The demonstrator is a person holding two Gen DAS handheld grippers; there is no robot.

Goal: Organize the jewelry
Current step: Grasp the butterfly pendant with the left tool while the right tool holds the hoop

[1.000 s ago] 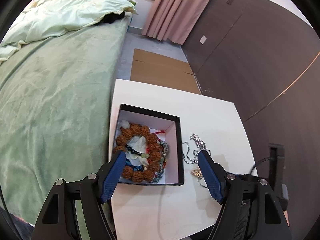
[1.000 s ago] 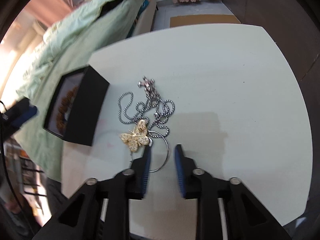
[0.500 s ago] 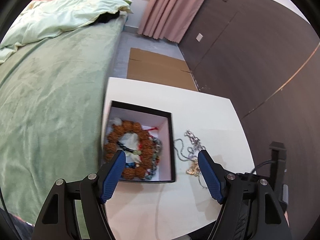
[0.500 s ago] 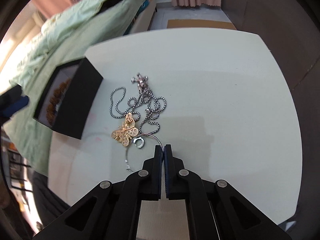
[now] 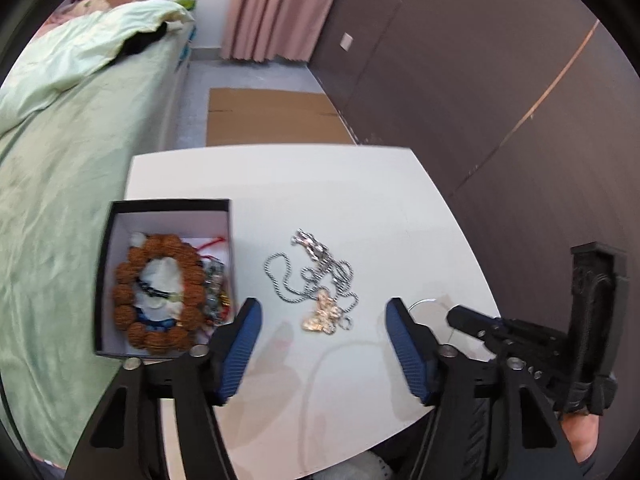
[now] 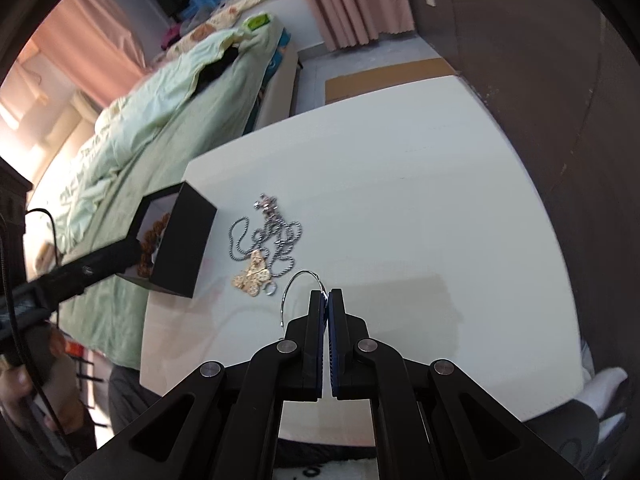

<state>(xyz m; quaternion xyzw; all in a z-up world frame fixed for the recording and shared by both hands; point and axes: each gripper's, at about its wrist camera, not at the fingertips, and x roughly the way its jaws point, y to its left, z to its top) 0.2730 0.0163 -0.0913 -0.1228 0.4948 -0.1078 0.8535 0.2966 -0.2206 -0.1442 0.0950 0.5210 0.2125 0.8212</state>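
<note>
A black box (image 5: 172, 204) with white lining holds a brown bead bracelet (image 5: 160, 292) and other pieces at the table's left edge. Right of it lie a tangled silver chain (image 5: 312, 272), a gold butterfly pendant (image 5: 324, 314) and a small ring (image 5: 347, 324). My left gripper (image 5: 322, 304) hovers over the pendant, its jaws closing and touching nothing. My right gripper (image 6: 328, 294) is shut on a thin silver wire hoop (image 6: 294, 280), which arcs off its tips to the left, just right of the butterfly pendant (image 6: 252, 276) and the chain (image 6: 264, 236).
The white table (image 5: 320, 184) stands between a green-covered bed (image 5: 48, 200) on the left and a dark wall (image 5: 480, 80) on the right. Flat cardboard (image 5: 272, 116) lies on the floor beyond it. A person's legs show under the near edge.
My left gripper has swung right, from over the box to over the chain and pendant, and its jaws have narrowed. My right gripper has shut on the wire hoop and drawn it back and up.
</note>
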